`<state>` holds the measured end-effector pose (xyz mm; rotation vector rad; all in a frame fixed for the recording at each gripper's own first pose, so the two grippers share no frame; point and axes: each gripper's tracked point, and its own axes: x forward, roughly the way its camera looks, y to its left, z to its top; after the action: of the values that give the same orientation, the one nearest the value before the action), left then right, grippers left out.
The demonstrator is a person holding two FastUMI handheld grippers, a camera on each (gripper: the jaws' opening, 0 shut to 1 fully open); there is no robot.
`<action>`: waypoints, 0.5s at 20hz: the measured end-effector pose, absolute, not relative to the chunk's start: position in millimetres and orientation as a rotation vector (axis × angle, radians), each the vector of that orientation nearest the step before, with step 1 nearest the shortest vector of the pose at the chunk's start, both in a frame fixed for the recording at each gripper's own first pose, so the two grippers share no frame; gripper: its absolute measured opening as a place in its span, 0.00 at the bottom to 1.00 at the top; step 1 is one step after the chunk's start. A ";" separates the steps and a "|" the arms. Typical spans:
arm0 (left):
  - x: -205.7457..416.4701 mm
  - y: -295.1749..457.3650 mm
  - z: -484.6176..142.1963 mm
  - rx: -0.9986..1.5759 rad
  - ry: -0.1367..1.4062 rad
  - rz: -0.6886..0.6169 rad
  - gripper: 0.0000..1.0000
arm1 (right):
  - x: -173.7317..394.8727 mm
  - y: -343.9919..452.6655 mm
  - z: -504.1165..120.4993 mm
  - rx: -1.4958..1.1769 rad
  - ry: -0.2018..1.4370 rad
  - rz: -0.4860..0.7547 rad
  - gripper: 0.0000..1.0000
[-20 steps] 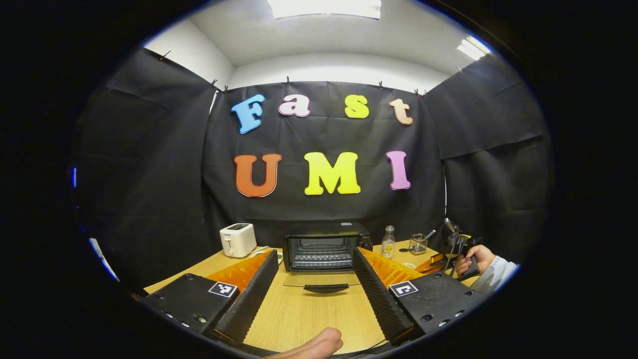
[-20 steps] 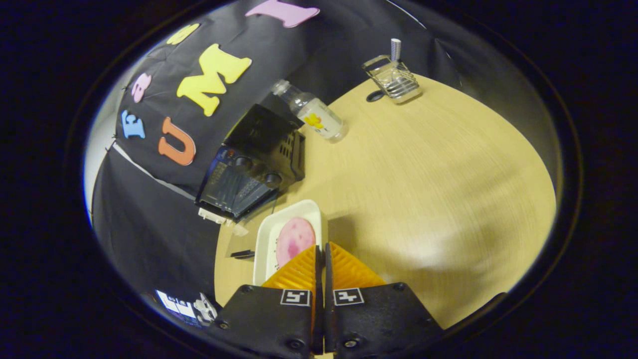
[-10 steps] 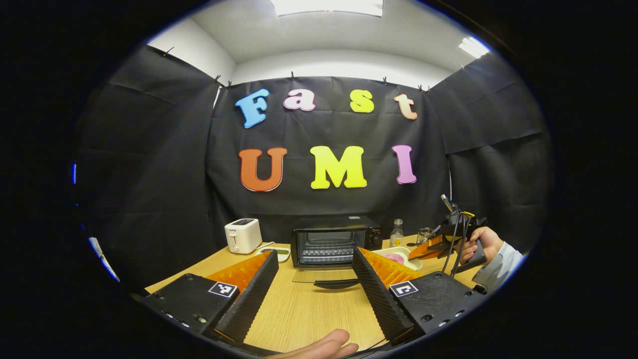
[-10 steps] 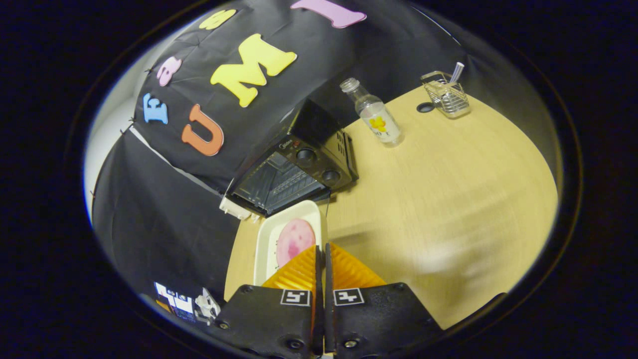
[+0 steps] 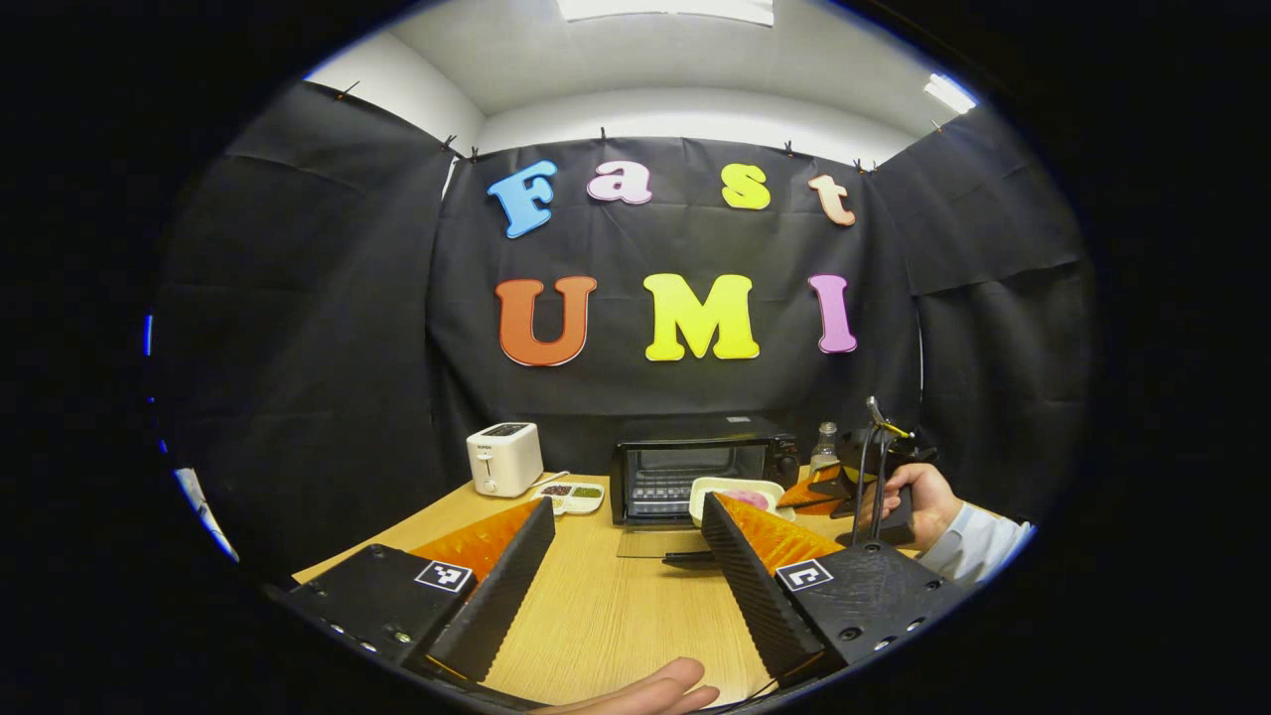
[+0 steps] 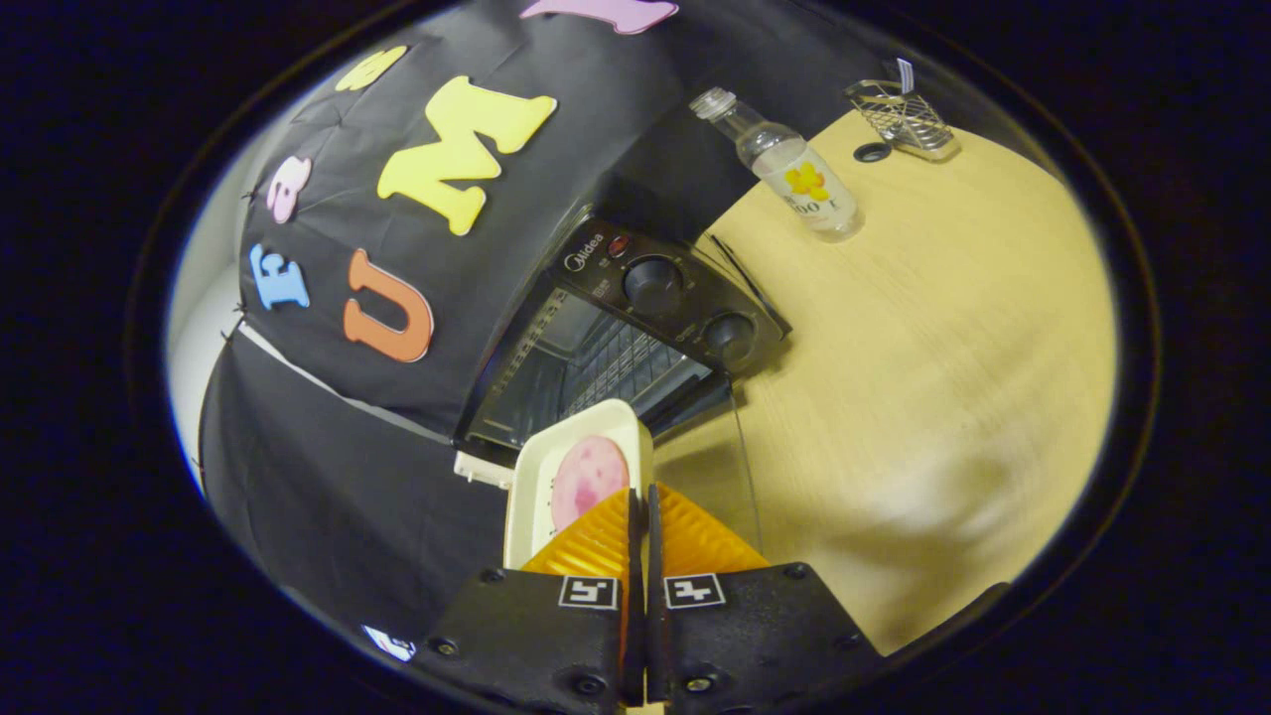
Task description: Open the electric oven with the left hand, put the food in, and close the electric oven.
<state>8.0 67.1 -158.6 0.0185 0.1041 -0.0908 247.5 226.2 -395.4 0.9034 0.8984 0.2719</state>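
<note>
We find the electric oven (image 6: 635, 328) standing at the back of the desk (image 6: 923, 348) with its glass door (image 5: 655, 541) folded down flat toward us, so the cavity and its wire rack are exposed for loading. The right gripper (image 6: 640, 516) has its fingers pressed together on the near rim of the white tray (image 6: 571, 467); the tray carries a round pink slice of food (image 6: 588, 482) and is held level, its far edge at the oven mouth above the lowered door. We judge this pinch at the rim is chosen so that the tray can slide in ahead of the fingers.

The left gripper (image 5: 626, 551) hangs back over the bare desk with its fingers spread wide and nothing between them, well apart from the oven, leaving the approach free. In the left gripper view a hand (image 5: 909, 497) grips the handle of the other tool beside the oven.

A bottle (image 6: 794, 179) stands just right of the oven, with a wire basket (image 6: 909, 119) beyond it; a toaster (image 5: 504, 459) and a small divided dish (image 5: 568, 494) sit to the left. None lies in the tray's path; the lowered door and the oven's control panel are the nearest surfaces it could strike.
</note>
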 end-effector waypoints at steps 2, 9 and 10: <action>13.1 68.7 -165.9 0.017 0.116 -0.096 0.95 | 266.7 240.8 -400.5 0.926 0.847 0.225 0.04; 27.6 69.0 -183.8 -0.036 0.124 -0.120 0.95 | 334.2 275.8 -410.6 0.919 0.665 0.053 0.04; 28.0 71.9 -187.8 -0.036 0.133 -0.118 0.95 | 345.2 281.2 -411.6 0.928 0.646 0.041 0.04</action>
<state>28.0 71.9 -187.8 -0.0361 0.1326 -0.1180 345.2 281.2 -411.6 0.9281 0.6458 0.0410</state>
